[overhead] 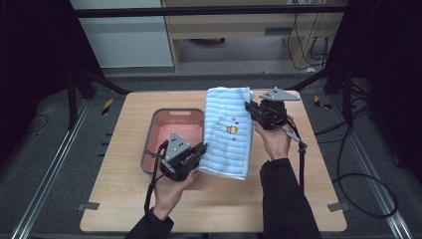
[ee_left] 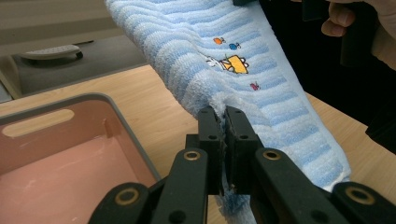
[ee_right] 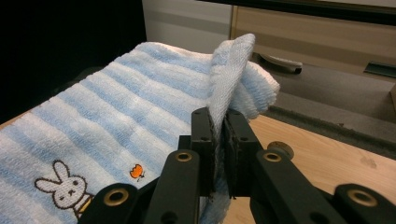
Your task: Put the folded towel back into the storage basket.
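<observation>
Towel (overhead: 226,130), light blue with white stripes and a small rabbit embroidery, is the item we are handling; it hangs stretched between our two tongs above the bench (overhead: 124,199), its long axis running away from us, just right of the pink bin (overhead: 171,119).

Bench: a pale wood top on a dark floor with rails at both sides; a cabinet stands beyond the far edge.

Bin: grey-rimmed, pink inside, nothing in it, with handle slots in its end walls.

Left tongs (ee_left: 223,122): pressed together on the towel's near left edge, fabric bunched between the jaws. Right tongs (ee_right: 219,122): pressed together on the far right corner, a fold standing up between the jaws.

Risks, in our judgement:
- Each grip holds only a thin margin of terry. Uneven pulling could slip a corner free and drop the towel onto the bench.
- The near end sags close to the bin rim and could snag it if we swing left.
</observation>
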Tool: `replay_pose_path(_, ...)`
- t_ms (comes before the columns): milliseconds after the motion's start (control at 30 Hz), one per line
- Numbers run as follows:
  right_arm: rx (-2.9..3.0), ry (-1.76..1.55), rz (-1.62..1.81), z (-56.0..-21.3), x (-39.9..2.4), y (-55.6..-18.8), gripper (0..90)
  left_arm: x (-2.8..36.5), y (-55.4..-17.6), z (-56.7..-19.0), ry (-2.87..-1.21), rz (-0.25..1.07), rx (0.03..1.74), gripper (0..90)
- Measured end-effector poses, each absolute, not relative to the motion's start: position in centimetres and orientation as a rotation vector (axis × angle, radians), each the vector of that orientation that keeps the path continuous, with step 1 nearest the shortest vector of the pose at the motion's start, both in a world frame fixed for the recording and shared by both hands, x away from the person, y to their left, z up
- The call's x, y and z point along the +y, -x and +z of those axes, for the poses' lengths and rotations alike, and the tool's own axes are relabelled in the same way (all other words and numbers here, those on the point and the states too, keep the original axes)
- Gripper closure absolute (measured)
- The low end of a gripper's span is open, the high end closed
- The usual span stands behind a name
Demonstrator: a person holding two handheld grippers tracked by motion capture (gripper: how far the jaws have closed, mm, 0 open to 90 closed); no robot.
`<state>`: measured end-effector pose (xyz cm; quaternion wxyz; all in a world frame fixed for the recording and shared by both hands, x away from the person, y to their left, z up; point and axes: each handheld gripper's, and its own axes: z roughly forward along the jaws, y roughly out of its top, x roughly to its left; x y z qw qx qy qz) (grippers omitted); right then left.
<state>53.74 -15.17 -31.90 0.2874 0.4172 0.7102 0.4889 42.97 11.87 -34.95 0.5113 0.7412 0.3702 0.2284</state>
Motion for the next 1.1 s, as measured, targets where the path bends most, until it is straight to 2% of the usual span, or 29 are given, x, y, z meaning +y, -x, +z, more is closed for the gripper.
replay_pose_path(1100,1.971,-1.000,1.353,-30.3,-6.6,-57.0,83.8,19.5,-43.9,-33.4,-1.714,0.651,0.984,86.2)
